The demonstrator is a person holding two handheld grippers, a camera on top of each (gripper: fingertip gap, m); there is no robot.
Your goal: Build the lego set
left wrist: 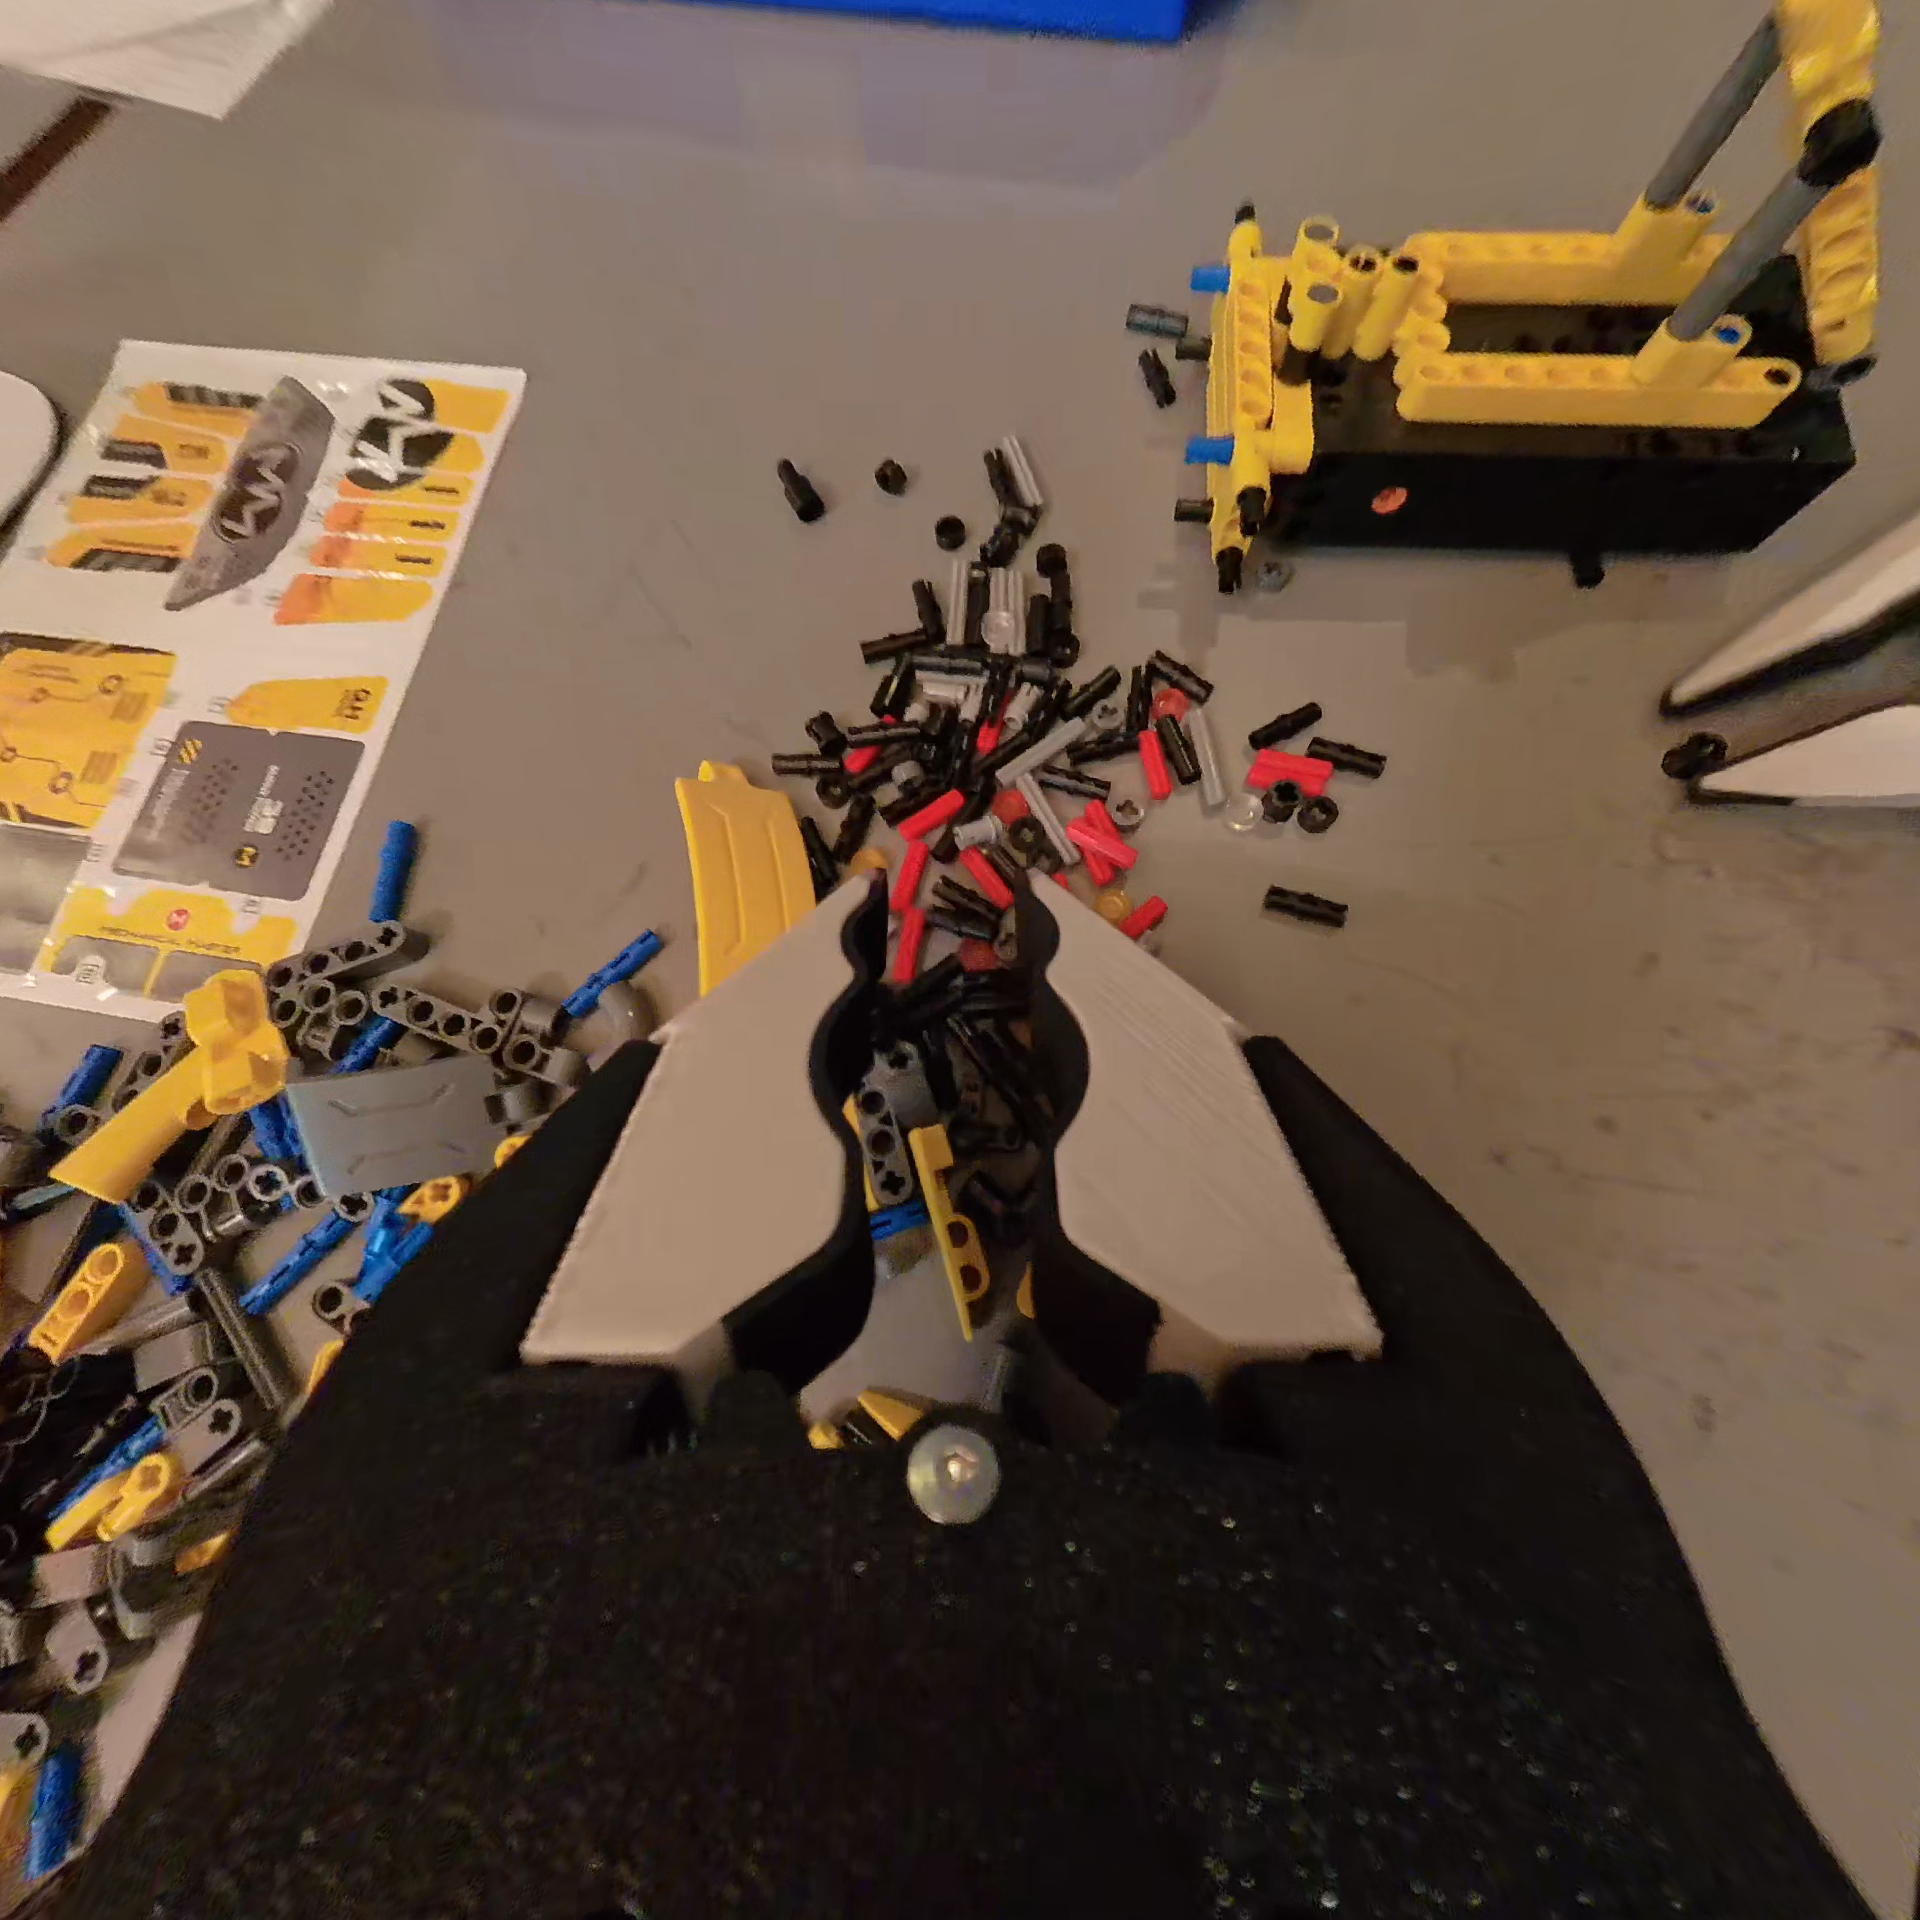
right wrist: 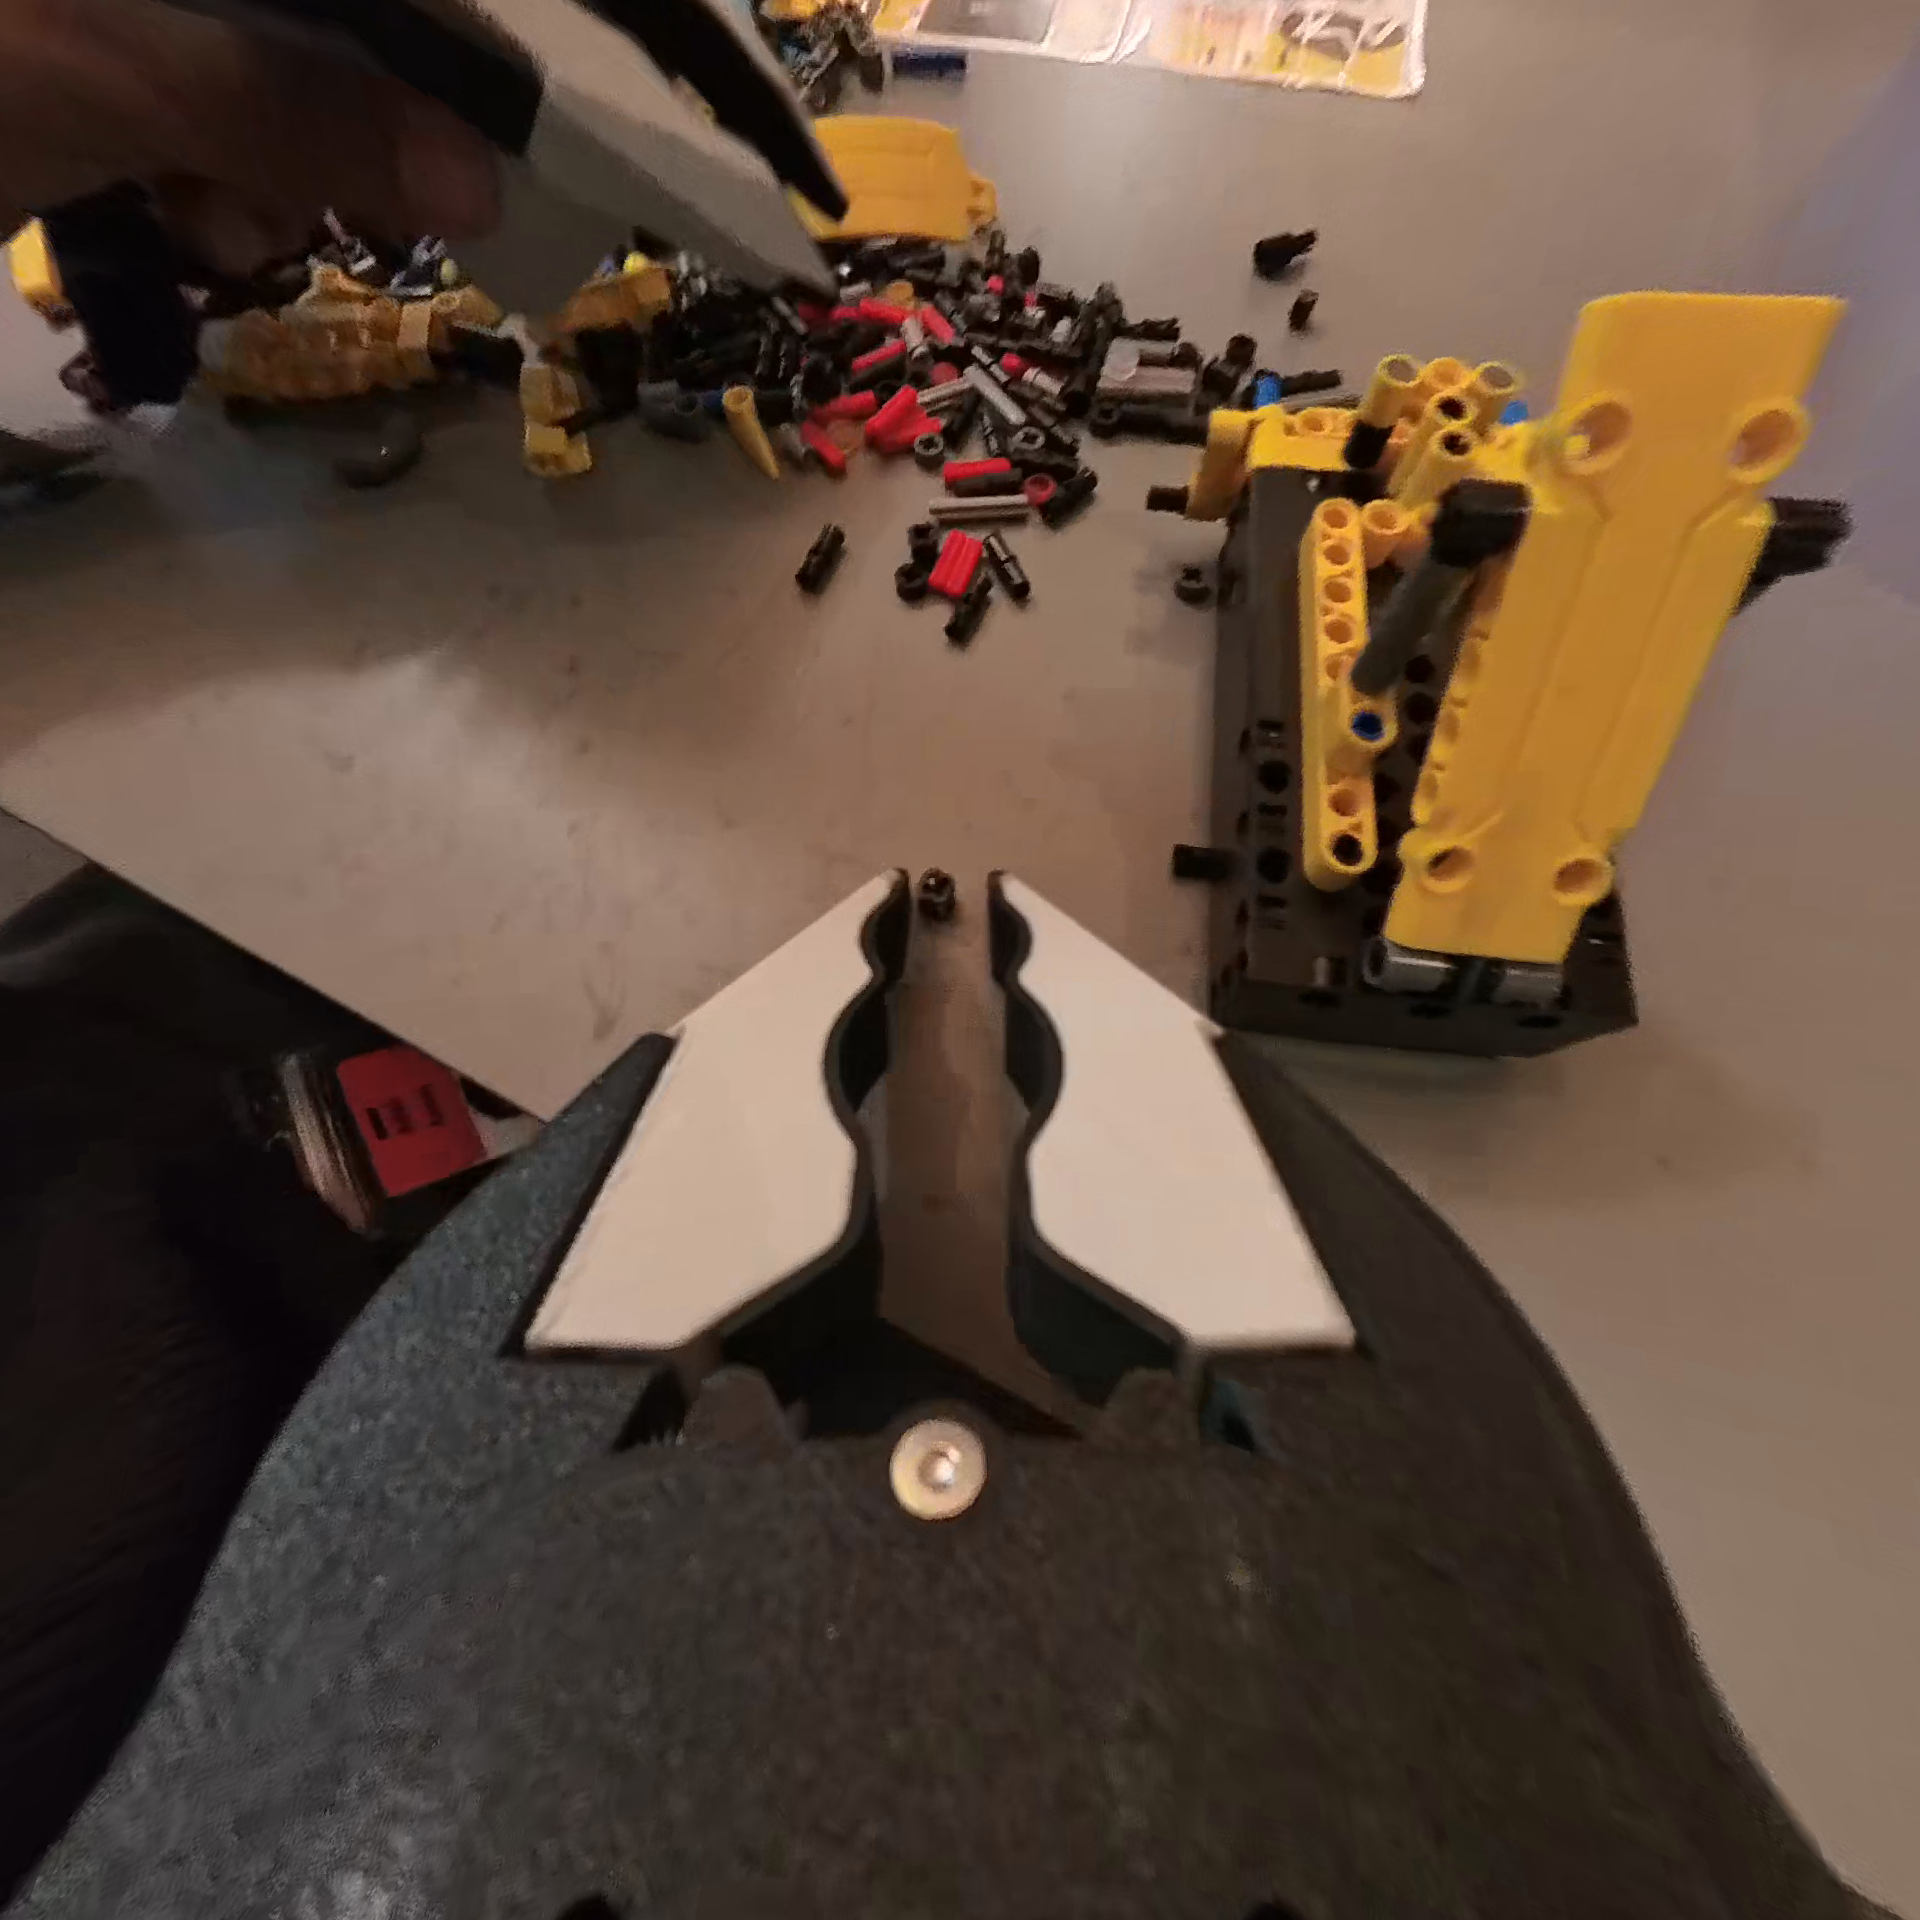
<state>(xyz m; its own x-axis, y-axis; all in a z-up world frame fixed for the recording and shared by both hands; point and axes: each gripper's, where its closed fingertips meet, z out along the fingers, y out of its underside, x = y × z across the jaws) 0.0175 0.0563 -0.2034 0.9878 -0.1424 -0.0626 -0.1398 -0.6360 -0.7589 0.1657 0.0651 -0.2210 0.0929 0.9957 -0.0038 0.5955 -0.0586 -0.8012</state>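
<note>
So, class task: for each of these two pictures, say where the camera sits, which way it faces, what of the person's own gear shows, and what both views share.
Left wrist view: sits on the left gripper, looking down over its parted fingers at the pile of small pins on the grey table.
Right wrist view: sits on the right gripper, facing across the table; a small black piece sits between its fingertips; the left gripper and a hand show top left.
Shared: the pin pile, the yellow and black model, the sticker sheet.
</note>
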